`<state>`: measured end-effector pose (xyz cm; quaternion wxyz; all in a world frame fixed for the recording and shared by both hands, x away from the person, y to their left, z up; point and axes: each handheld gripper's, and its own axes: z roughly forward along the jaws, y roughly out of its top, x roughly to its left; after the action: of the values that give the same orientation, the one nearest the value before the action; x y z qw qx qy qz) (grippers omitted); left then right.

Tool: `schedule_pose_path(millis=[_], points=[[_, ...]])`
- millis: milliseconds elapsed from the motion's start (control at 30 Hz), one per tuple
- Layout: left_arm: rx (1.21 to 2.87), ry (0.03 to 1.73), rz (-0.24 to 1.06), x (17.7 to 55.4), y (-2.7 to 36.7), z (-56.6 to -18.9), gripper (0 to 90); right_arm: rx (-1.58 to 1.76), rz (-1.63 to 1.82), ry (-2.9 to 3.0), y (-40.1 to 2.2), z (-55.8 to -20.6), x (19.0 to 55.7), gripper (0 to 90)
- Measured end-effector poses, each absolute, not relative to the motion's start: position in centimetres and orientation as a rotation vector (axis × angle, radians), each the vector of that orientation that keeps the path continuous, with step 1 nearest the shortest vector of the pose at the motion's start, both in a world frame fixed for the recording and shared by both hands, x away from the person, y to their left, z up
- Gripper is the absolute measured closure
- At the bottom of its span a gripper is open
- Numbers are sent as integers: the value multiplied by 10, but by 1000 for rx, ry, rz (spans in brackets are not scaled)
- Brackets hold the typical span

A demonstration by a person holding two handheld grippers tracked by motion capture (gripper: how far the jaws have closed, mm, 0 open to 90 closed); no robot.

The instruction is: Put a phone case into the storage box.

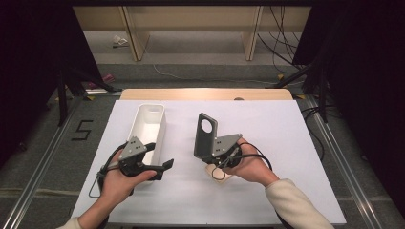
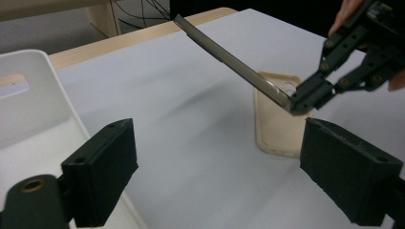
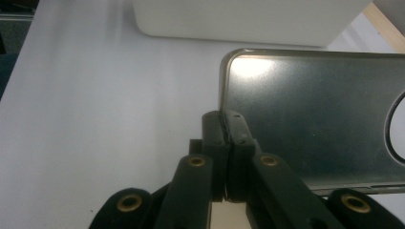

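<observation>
Right hand-held gripper [image 1: 206, 153] pinches just the grey phone case's [image 1: 205, 135] bottom edge – it could pivot and drop mid-frame onto the tabletop [image 1: 267, 133]; left hand-held gripper [image 1: 162, 167] gapes wide, empty.

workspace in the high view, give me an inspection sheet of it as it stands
surface: white tabletop with a pale wooden strip at its far edge.
job's things: dark grey phone case with a round camera hole, held tilted up off the table; beige phone case lying flat beneath it; white oblong plastic bin, nothing seen inside.
clutter: nothing seen on the table.
grippers: left gripper open, nothing between its fingers; right gripper shut on the edge of the dark grey case.
cables: black gripper cable looping beside the left hand.
surroundings: wooden furniture legs, loose floor cables, tripod legs.
</observation>
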<state>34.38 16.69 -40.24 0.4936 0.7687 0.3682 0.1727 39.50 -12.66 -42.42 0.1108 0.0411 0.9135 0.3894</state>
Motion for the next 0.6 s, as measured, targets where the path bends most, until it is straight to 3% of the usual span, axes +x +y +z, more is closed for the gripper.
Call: schedule_pose_path(millis=[600], points=[[1940, 957, 355, 420, 117, -372, 174, 91, 1157, 2674, -132, -420, 374, 898]])
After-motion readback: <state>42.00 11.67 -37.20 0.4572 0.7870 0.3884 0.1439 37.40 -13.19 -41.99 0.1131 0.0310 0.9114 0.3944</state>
